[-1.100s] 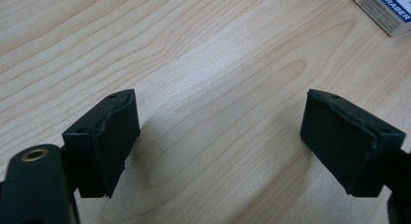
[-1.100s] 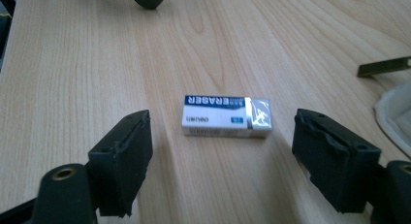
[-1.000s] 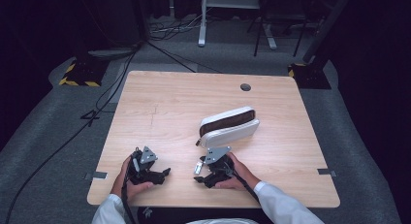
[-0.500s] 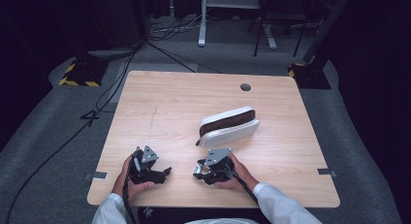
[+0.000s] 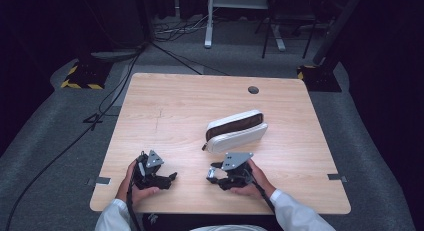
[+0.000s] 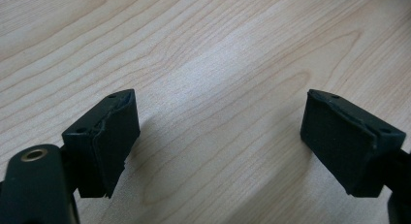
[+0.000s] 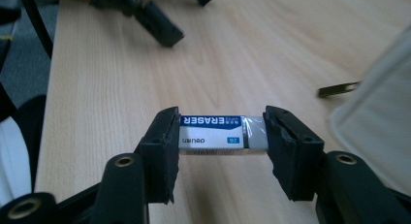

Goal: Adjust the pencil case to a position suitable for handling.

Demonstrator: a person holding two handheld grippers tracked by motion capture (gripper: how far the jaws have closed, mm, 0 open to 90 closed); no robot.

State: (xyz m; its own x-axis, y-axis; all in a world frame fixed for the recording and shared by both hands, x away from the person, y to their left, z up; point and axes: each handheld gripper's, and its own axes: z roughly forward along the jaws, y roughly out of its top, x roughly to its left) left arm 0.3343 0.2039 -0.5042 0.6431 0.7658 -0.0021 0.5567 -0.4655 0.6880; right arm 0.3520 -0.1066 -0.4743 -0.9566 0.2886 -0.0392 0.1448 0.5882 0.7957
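From the high view, the right tool (image 5: 216,172) sits near the bench's (image 5: 170,111) front edge at about 5 o'clock from the bench centre, and what lies between its jaws is too small to make out there. The right gripper view settles it: the right tool (image 7: 222,135) is clenched on an eraser (image 7: 220,134), one pad on each short end, the block held crosswise and clear of the wood below. Its jaws have just been closing, with the eraser between them.

The eraser's sleeve is blue on top with the word "ERASER" in white, seen upside down; the white side face carries the brand "deli", also inverted, beside a small blue square whose print is too fine to read.

The left tool (image 5: 167,178) rests at about 7 o'clock, its jaws pointing toward 3 o'clock. The left gripper view shows the left tool (image 6: 220,139) released, jaws standing well apart over bare wood grain.

The high view gives the whole pencil case (image 5: 236,131), white with a brown band, lying just beyond the right tool at about 1 o'clock from it. In the right gripper view the pencil case (image 7: 383,127) is a pale blur at 3 o'clock, with its zip pull (image 7: 338,89) lying on the wood.
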